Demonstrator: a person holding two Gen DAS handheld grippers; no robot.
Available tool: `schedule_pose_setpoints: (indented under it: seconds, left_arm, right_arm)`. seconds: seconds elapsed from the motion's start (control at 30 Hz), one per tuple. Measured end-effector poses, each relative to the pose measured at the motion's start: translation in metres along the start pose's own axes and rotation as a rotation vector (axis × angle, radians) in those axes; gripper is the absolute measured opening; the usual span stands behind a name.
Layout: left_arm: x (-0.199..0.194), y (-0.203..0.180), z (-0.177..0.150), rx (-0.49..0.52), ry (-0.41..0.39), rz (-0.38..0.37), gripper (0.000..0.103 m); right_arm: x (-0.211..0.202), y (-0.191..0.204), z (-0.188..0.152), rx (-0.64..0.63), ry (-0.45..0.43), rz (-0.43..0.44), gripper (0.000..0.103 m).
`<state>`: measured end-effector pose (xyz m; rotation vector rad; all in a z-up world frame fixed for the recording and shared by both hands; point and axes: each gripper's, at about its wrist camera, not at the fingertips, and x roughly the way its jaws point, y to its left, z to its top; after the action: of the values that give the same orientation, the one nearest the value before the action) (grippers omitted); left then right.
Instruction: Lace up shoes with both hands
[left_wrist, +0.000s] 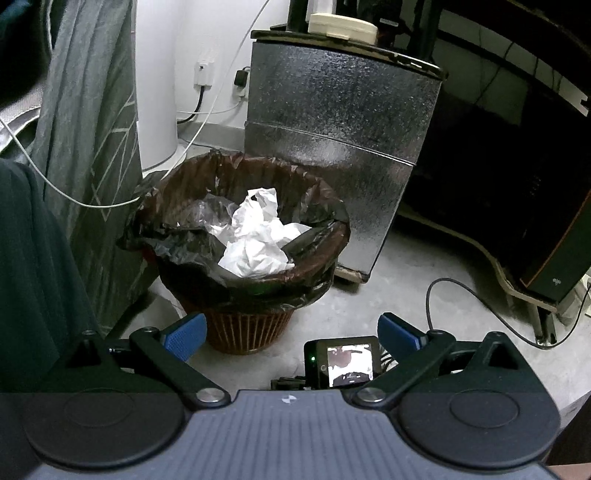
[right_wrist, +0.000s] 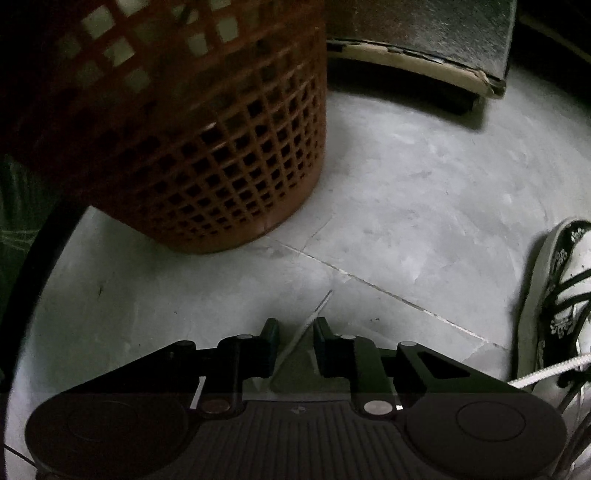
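Left wrist view, from the left: one grey patterned curtain (left_wrist: 88, 122), one white cable (left_wrist: 74, 192) draped across it, one brown lattice plastic waste basket (left_wrist: 247, 328) lined with a black bag and holding crumpled white paper (left_wrist: 258, 236), one dark speckled metal cabinet (left_wrist: 332, 147) just beside the basket, one thin black cord (left_wrist: 480, 306) looping over bare grey floor (left_wrist: 399, 280). Left hand-held gripper (left_wrist: 291, 332) spread wide, blue pads (left_wrist: 184, 334) well apart, nothing between them. One small camera screen (left_wrist: 349, 363) low between the fingers.

Right wrist view: same basket (right_wrist: 207, 147) close at upper left, cabinet's chipped base edge (right_wrist: 424, 66) at the top, open grey tiled floor (right_wrist: 406, 206) through the middle with one diagonal grout line. Right hand-held gripper (right_wrist: 295, 330) narrow, a slim gap left, gripping nothing visible. One white sneaker with black printed trim (right_wrist: 557, 295) at the far right edge, partly cut off, crossed by black laces (right_wrist: 569, 291); one white braided lace (right_wrist: 546, 373) running from it toward the gripper body.
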<state>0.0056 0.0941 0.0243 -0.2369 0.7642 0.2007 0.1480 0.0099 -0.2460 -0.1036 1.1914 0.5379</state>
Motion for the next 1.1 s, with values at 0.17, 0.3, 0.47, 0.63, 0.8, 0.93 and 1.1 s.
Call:
schedule_pose_setpoints:
  seconds: [0.17,0.3,0.47,0.63,0.8,0.93,1.1]
  left_arm:
    - [-0.002,-0.002,0.001,0.011,0.021,-0.031,0.102]
    - [0.0,0.001,0.003,-0.01,0.068,-0.078,0.103]
    - [0.0,0.002,0.009,0.031,0.078,-0.113,0.103]
    - [-0.003,-0.001,0.022,0.153,0.038,-0.126,0.103]
    - [0.001,-0.01,0.033,0.278,0.039,-0.155,0.103]
    - [0.008,-0.022,0.036,0.358,0.06,-0.2,0.103]
    - [0.021,-0.03,0.03,0.361,0.117,-0.229,0.103]
  right_arm:
    - [-0.001,0.002,-0.003,-0.025,0.029,0.005,0.004]
    - [-0.014,-0.007,-0.003,-0.005,-0.003,0.008,0.004]
    - [-0.047,-0.019,0.002,-0.034,-0.062,0.009,0.004]
    - [-0.088,-0.036,0.016,-0.161,-0.12,0.018,0.004]
    - [-0.136,-0.05,0.037,-0.488,-0.067,-0.015,0.004]
    - [-0.183,-0.068,0.046,-0.664,-0.054,-0.045,0.004]
    - [-0.219,-0.069,0.038,-0.964,0.016,-0.125,0.004]
